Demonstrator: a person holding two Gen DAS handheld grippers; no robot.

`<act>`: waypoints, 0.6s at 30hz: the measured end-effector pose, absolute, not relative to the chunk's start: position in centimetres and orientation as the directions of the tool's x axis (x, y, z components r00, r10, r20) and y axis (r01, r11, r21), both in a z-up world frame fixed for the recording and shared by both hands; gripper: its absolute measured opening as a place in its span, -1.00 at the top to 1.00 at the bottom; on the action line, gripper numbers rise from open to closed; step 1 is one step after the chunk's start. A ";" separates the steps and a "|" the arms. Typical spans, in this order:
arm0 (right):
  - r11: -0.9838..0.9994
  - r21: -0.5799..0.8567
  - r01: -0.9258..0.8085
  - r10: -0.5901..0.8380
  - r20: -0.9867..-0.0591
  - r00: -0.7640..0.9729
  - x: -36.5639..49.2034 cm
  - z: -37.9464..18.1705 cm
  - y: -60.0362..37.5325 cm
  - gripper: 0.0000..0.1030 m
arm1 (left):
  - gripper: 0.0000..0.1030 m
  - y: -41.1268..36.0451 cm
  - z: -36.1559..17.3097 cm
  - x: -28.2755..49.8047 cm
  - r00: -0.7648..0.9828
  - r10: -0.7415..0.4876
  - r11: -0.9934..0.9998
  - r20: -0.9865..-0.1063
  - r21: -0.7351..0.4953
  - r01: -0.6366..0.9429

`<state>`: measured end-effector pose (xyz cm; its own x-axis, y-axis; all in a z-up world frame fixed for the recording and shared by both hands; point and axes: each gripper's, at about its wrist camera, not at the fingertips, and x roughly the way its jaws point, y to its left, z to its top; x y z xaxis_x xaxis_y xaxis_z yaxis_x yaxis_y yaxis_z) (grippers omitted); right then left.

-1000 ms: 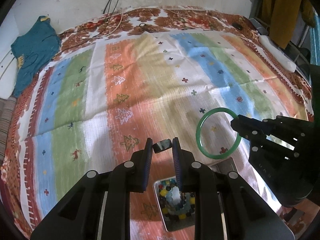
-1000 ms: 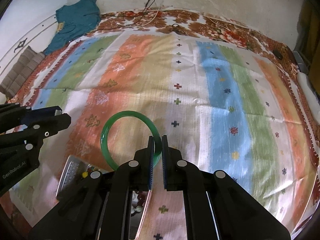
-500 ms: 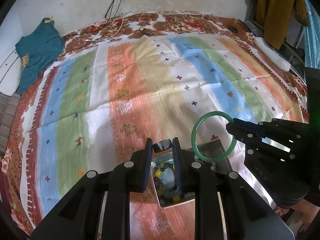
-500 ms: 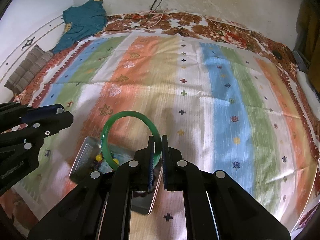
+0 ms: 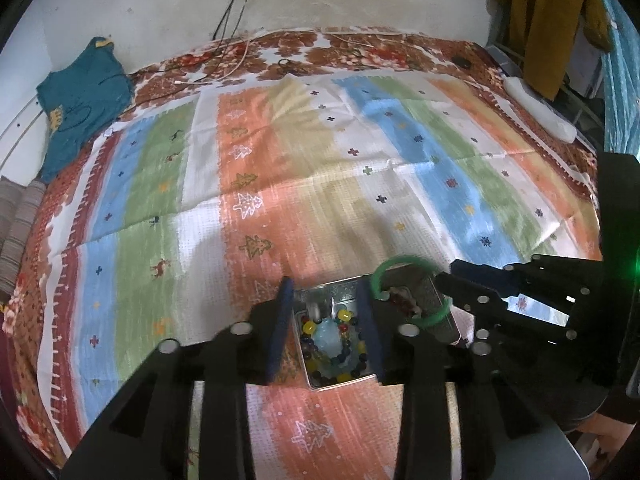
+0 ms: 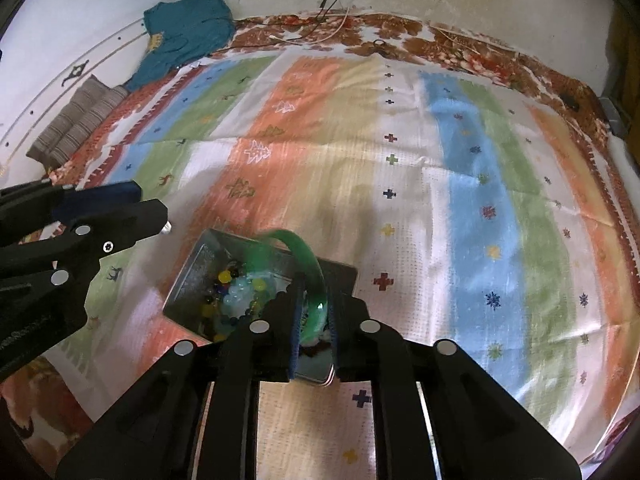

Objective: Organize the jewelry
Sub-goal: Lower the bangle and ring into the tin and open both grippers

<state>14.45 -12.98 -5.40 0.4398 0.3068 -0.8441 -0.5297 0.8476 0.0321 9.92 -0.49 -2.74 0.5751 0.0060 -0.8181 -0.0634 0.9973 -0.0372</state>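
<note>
From the left wrist, the left gripper [image 5: 324,312] has just been opening, jaws apart with nothing clamped, directly over the metal tin [image 5: 340,376] of coloured beads [image 5: 334,340]. From the right wrist, the right gripper [image 6: 314,320] has just been opening too; the blurred green bangle [image 6: 310,264] sits between its parted jaws, arching forward over the tin's lid [image 6: 340,276], grip uncertain.

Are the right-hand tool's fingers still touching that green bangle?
Cannot tell. The right wrist view shows the green bangle between the right gripper fingers, which have just been opening, but blur hides any gap.
</note>
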 end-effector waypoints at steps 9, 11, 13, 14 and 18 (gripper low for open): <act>0.861 0.022 -0.508 0.294 -0.835 0.464 13.5 -4.8 -14.3 0.14 | 0.21 0.1 -2.7 8.8 0.573 0.027 0.995 -0.819 -0.035 -0.098; 0.860 0.023 -0.509 0.301 -0.829 0.471 13.1 -4.4 -14.6 0.07 | 0.20 0.1 -2.4 8.2 0.584 0.039 0.994 -0.811 -0.030 -0.108; 0.861 0.024 -0.508 0.306 -0.822 0.480 12.5 -4.0 -15.0 -0.02 | -0.01 0.1 -1.9 7.4 0.598 0.039 0.993 -0.800 -0.035 -0.112; 0.861 0.023 -0.507 0.307 -0.820 0.483 12.3 -3.9 -15.1 -0.07 | -0.03 0.0 -1.8 7.1 0.605 0.035 0.993 -0.795 -0.040 -0.110; 0.859 0.037 -0.511 0.325 -0.810 0.488 11.5 -3.4 -15.6 -0.15 | -0.04 -0.3 -1.4 5.7 0.619 0.029 0.994 -0.785 -0.045 -0.103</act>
